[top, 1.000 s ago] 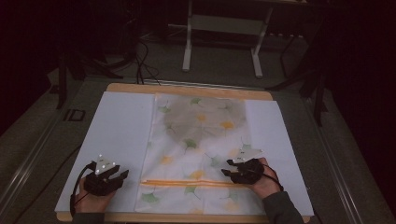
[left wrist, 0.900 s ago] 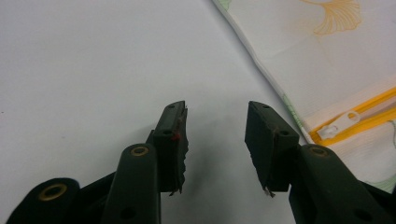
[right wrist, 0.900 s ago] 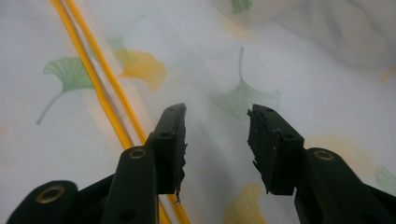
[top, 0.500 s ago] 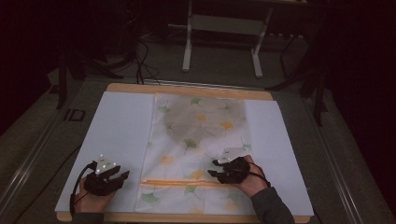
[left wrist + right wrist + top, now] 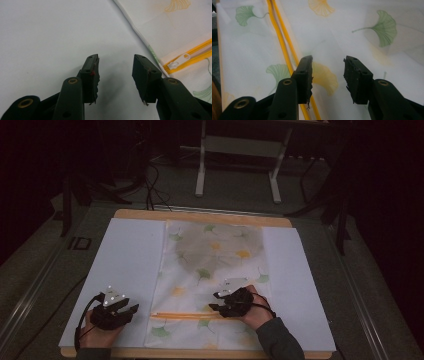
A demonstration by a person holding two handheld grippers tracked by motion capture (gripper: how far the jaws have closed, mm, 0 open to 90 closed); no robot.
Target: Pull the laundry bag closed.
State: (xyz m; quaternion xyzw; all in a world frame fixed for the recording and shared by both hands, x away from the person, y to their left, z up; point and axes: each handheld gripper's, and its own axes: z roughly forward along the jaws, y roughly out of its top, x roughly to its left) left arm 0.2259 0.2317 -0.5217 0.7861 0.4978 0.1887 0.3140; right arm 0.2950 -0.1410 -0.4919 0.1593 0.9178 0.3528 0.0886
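Right claw (image 5: 216, 301) open over zip (image 5: 192, 316), leaf-print bag (image 5: 215, 250); nothing btwn.

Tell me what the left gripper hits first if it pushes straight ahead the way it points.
Likely the white zipper pull at the near end of the orange zipper, on the edge of the leaf-print bag; the left gripper points that way with jaws open, though depth is unclear.

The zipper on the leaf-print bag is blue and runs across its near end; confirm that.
Wrong colour. The zipper is orange-yellow, as the right gripper view shows; it does run across the near end of the leaf-print bag.
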